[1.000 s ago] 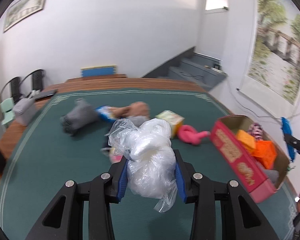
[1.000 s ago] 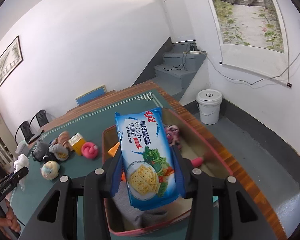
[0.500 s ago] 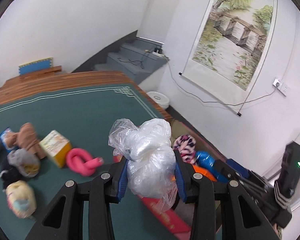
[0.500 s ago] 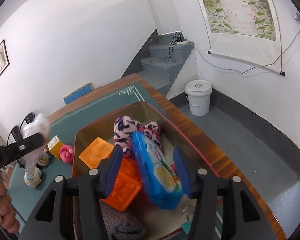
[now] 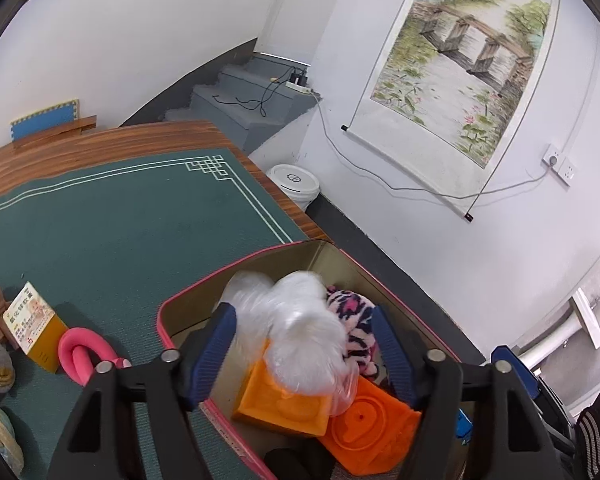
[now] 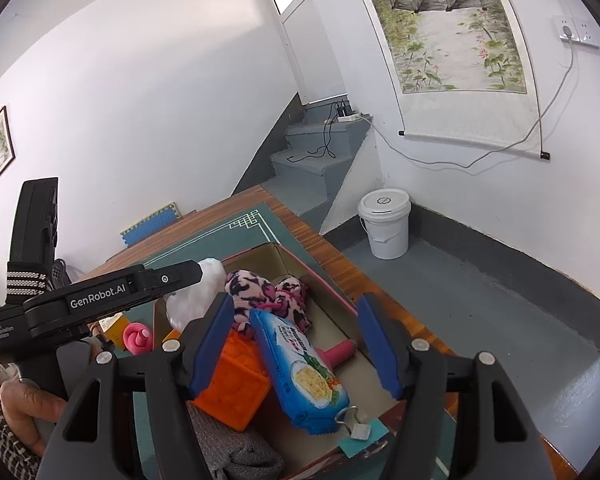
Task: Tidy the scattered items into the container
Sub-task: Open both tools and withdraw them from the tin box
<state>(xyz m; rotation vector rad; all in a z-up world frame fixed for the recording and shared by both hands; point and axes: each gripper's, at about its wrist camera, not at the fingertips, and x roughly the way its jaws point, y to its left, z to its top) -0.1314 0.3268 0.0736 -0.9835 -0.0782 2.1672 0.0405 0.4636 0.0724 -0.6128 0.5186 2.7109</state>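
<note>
Release step: left tongs (image 5: 304, 354) opening over container (image 5: 188, 292), clear plastic bag (image 5: 300, 336) dropping free between them onto orange blocks. Right tongs (image 6: 296, 340) opening too, cracker packet (image 6: 300, 368) already lying inside. Next, likely: fetch pink ring (image 5: 82, 354) and small box (image 5: 34, 330) from table, left of container.

**Materials and finishes**

Bag (image 5: 300, 332): thin clear plastic, crinkled, glossy. Box (image 5: 168, 312): card look, matt tan inside, red rim. Blocks (image 5: 364, 436): orange moulded plastic, semi-matt. Fleece (image 6: 268, 296): pink-black fuzzy cloth. Cracker pack (image 6: 304, 376): shiny printed foil, at 6 o'clock a metal clip (image 6: 354, 424). Grey cloth (image 6: 236, 452): knit, rough. Mat (image 5: 120, 232): green woven, matt. Table (image 5: 100, 140): glossy wood grain. Left gripper (image 5: 304, 344) and right gripper (image 6: 296, 340): matt black plastic, blue rubbery pads. Bucket (image 6: 384, 224): smooth white plastic.
</note>
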